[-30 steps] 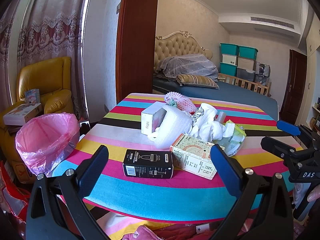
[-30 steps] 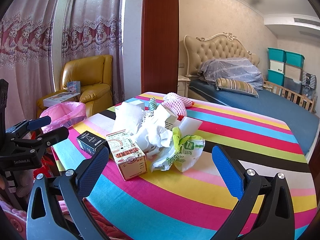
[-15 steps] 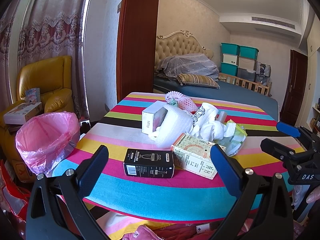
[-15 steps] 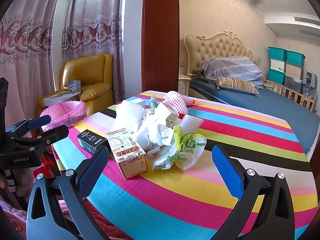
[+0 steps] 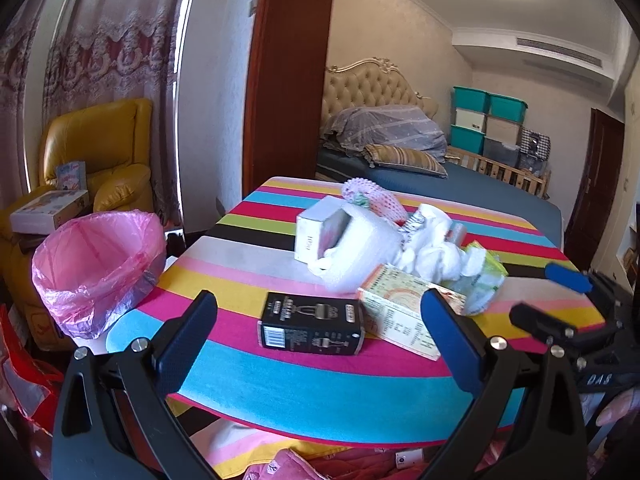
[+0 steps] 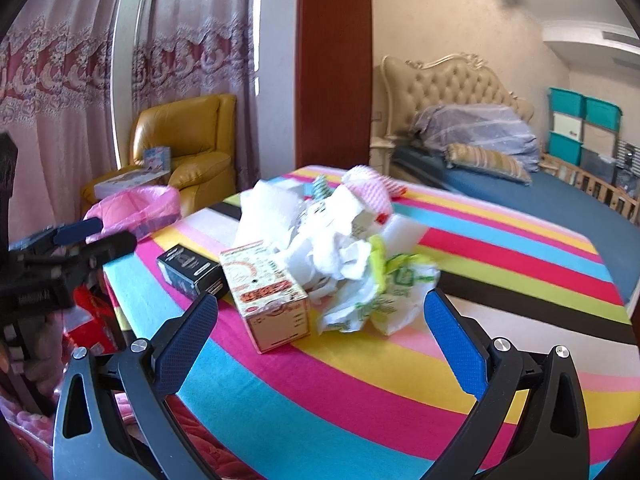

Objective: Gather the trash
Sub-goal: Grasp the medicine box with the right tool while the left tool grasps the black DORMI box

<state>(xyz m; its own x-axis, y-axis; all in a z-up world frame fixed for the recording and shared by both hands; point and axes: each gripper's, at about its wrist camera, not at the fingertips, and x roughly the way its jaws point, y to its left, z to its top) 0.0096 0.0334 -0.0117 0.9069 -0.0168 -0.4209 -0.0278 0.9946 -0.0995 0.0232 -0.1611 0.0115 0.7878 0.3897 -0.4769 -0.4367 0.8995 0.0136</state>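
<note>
Trash (image 5: 400, 248) sits heaped mid-surface (image 5: 248, 276), black box (image 5: 312, 324) nearest your left tongs (image 5: 320, 344); both left and right tongs (image 6: 320, 344) gape wide, holding nothing.

Striped tablecloth (image 5: 256, 364) covers the table, bands of cyan, magenta, yellow, black. Yellow leather armchair (image 5: 102, 152) stands at left by lace curtains (image 5: 100, 52); a flat box (image 5: 50, 210) lies on its armrest. Behind a brown door panel (image 5: 288, 72), a bed with tufted headboard (image 5: 368, 84), striped pillow (image 5: 404, 158). Teal storage bins (image 5: 488, 120) stacked against far wall.
</note>
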